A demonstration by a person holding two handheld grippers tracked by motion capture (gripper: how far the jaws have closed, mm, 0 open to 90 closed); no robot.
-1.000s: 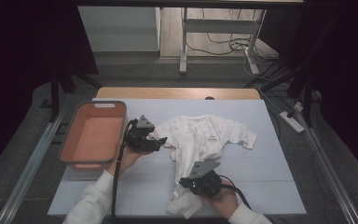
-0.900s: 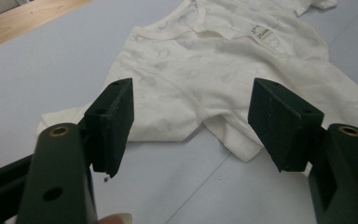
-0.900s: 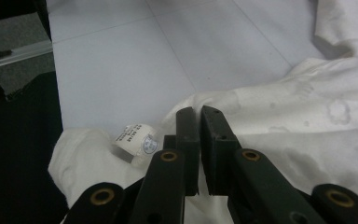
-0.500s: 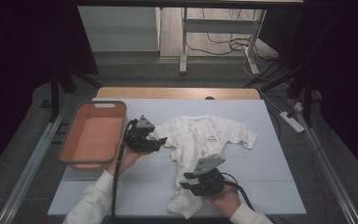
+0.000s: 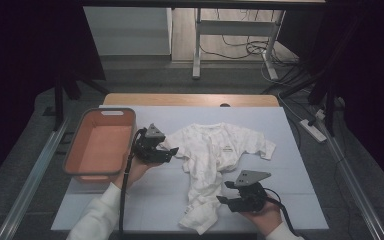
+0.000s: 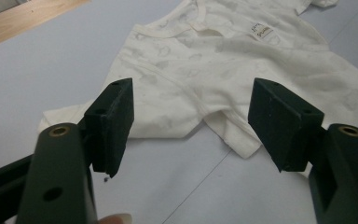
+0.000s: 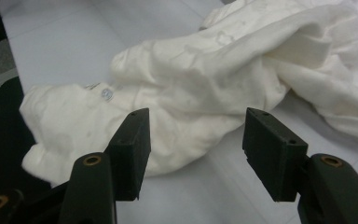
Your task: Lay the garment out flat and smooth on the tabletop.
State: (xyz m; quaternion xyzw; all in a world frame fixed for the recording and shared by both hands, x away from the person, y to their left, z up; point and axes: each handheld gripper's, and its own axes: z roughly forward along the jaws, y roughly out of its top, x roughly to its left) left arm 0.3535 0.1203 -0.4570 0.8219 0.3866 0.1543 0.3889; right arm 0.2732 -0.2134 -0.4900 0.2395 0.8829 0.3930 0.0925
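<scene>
Garment (image 5: 212,165): soft white cloth, faintly printed, crumpled. I see matt black plastic on my left gripper (image 6: 191,123) jaws. Tabletop (image 5: 280,165) smooth, matt; bin (image 5: 100,150) orange plastic.

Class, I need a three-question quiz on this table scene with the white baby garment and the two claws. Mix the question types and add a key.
1. True or false: the left claw is shut on the garment.
2. Which part of the garment lies before the right claw: A neckline, B bottom end, C label?
3. What colour is the bin beside the left claw?

Key: 1 false, both claws are open. 2 B. 3 orange.
</scene>
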